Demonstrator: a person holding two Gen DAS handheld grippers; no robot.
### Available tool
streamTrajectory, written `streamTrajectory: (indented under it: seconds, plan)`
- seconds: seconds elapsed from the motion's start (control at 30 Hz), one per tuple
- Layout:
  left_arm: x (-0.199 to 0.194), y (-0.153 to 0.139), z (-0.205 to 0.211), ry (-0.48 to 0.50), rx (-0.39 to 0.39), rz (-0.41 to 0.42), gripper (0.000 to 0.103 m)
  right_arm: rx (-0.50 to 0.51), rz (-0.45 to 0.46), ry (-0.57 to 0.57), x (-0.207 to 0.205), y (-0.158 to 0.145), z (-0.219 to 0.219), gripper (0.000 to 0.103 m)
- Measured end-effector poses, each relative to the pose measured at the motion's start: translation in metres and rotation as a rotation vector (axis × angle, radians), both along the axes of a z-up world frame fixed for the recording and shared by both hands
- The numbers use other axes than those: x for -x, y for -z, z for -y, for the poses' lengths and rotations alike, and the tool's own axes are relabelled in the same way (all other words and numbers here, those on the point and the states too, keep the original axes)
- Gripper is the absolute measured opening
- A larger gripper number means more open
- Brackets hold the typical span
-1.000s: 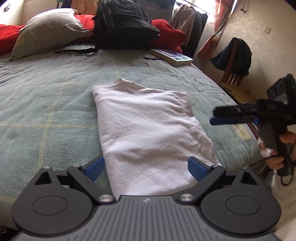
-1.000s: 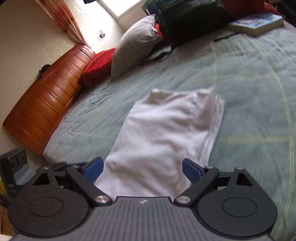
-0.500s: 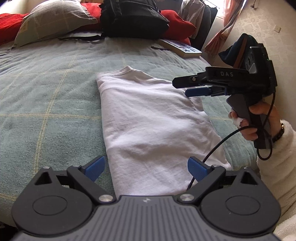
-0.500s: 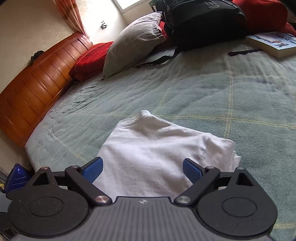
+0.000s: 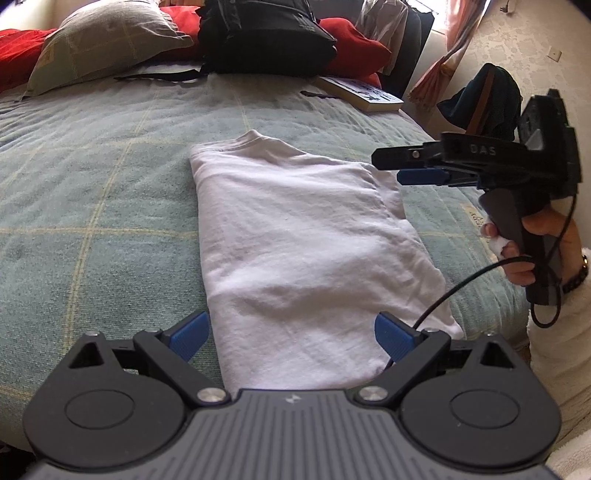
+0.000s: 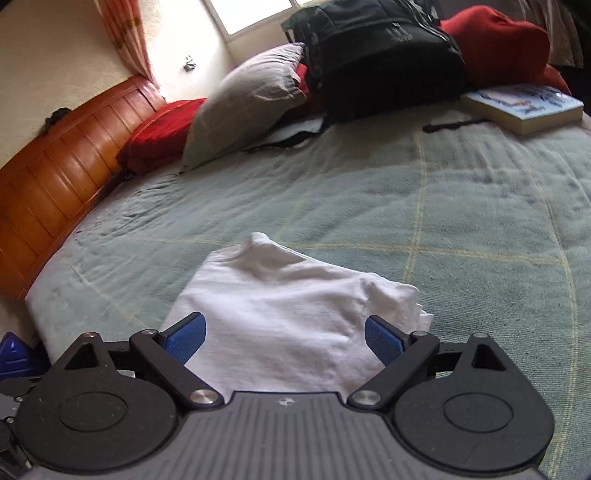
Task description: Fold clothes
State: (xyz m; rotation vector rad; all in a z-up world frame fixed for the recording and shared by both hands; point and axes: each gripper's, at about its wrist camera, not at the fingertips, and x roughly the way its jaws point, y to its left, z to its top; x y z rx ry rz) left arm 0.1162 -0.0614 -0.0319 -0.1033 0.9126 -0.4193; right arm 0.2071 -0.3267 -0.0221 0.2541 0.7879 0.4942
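A white T-shirt (image 5: pixel 299 243) lies folded lengthwise into a long strip on the green checked bedspread (image 5: pixel 92 192), collar at the far end. My left gripper (image 5: pixel 291 334) stands open over the strip's near hem, holding nothing. In the left wrist view my right gripper (image 5: pixel 406 168), held by a hand (image 5: pixel 524 251), hovers beside the shirt's far right corner. In the right wrist view the right gripper (image 6: pixel 283 338) is open above the shirt (image 6: pixel 288 314), with the folded sleeve edge under its right finger.
At the head of the bed lie a grey pillow (image 5: pixel 99 40), red cushions (image 5: pixel 351 48), a black backpack (image 5: pixel 266 35) and a book (image 5: pixel 362 96). A wooden bed end (image 6: pixel 48 158) bounds the left side. A chair with dark clothes (image 5: pixel 487 99) stands at the right.
The right gripper has swung from the near right edge of the bed up toward the shirt's far right corner. The left gripper has stayed open over the near hem.
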Motion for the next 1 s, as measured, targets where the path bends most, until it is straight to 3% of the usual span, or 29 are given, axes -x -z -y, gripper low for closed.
streamTrajectory:
  seconds: [0.17,0.33,0.47,0.57,0.73,1.0]
  plan:
    - [0.005,-0.003,0.002,0.002,-0.009,0.012,0.096,-0.038,-0.009,-0.095,0.02,-0.007,-0.014,0.096]
    - [0.008,-0.005,0.002,0.003,-0.002,0.02,0.096,-0.098,-0.11,-0.156,0.029,0.011,-0.019,0.096]
    - [0.008,-0.004,-0.003,-0.001,0.015,0.02,0.096,-0.106,-0.193,-0.097,0.035,0.033,0.004,0.096]
    - [0.003,-0.004,-0.008,-0.001,0.021,0.02,0.096,-0.21,-0.202,-0.072,0.044,0.03,0.031,0.096]
    - [-0.018,-0.003,-0.018,0.011,0.083,0.016,0.096,-0.26,-0.21,-0.004,0.045,0.027,0.057,0.1]
    - [-0.068,0.022,-0.04,0.001,0.219,-0.121,0.096,-0.358,-0.337,0.044,0.031,0.061,0.07,0.1]
